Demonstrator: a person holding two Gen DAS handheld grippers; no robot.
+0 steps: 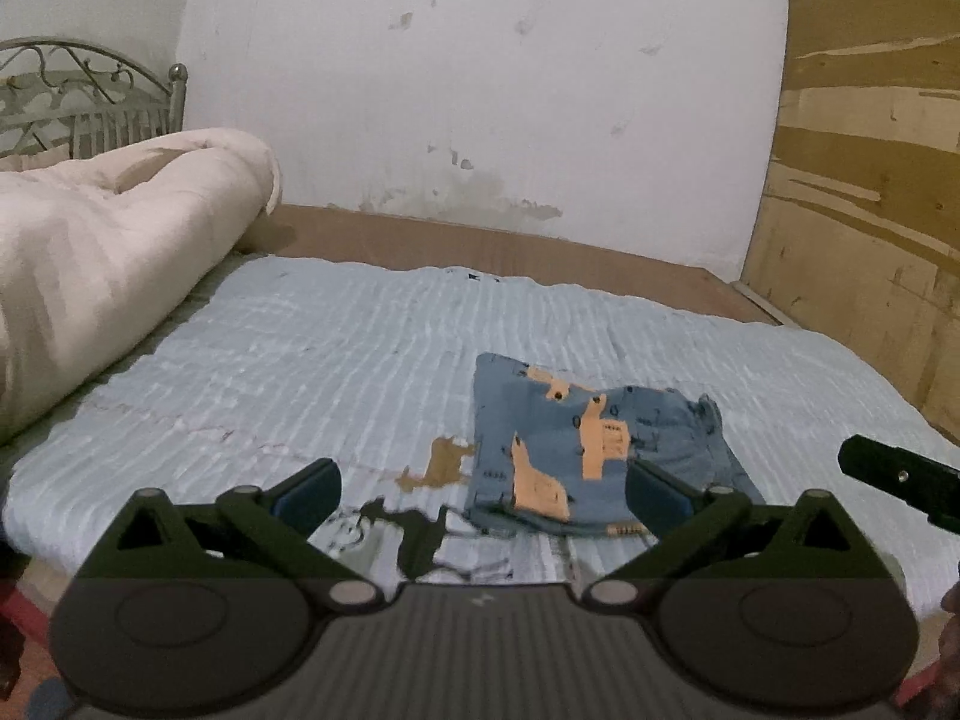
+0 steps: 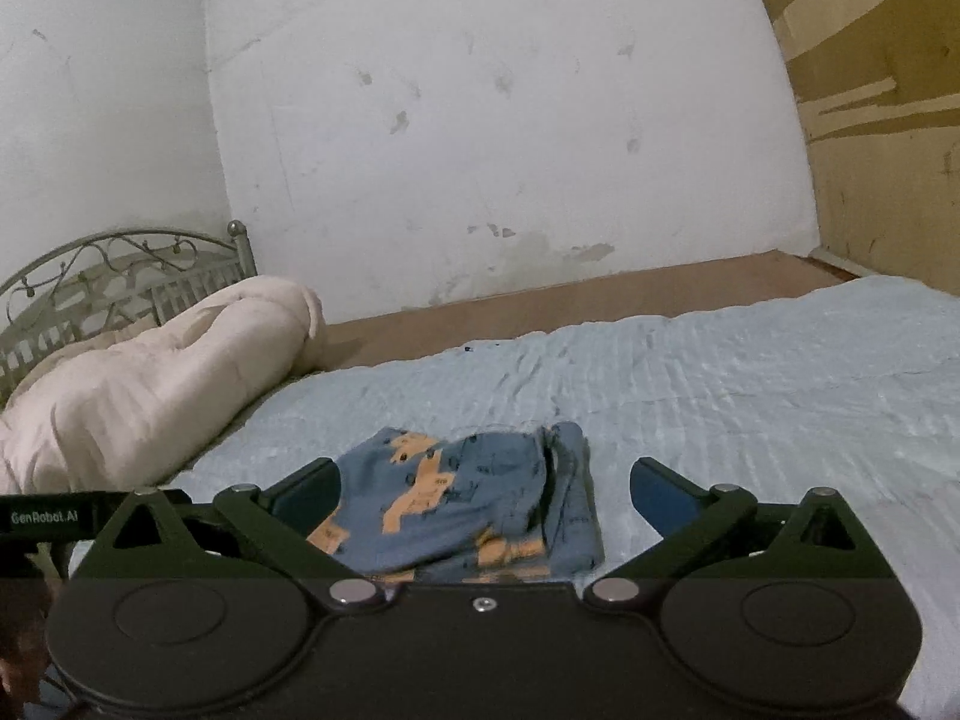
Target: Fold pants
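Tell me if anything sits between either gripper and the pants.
Nothing visible does. The folded pants lie alone on the blue bedsheet just ahead of the open left gripper and open right gripper.

Scuffed white wall (image 1: 480,90) behind bed with pale blue quilted cover (image 1: 300,360), rolled cream duvet (image 1: 108,252) against metal scrollwork headboard (image 2: 108,276), plywood-like panel (image 1: 870,210) at right, possibly board.

Pants (image 2: 474,504): soft printed cloth. Bedspread (image 1: 300,360): ribbed matt cloth. Headboard (image 2: 120,270): wrought metal. Side panel (image 1: 870,210): probably plywood.
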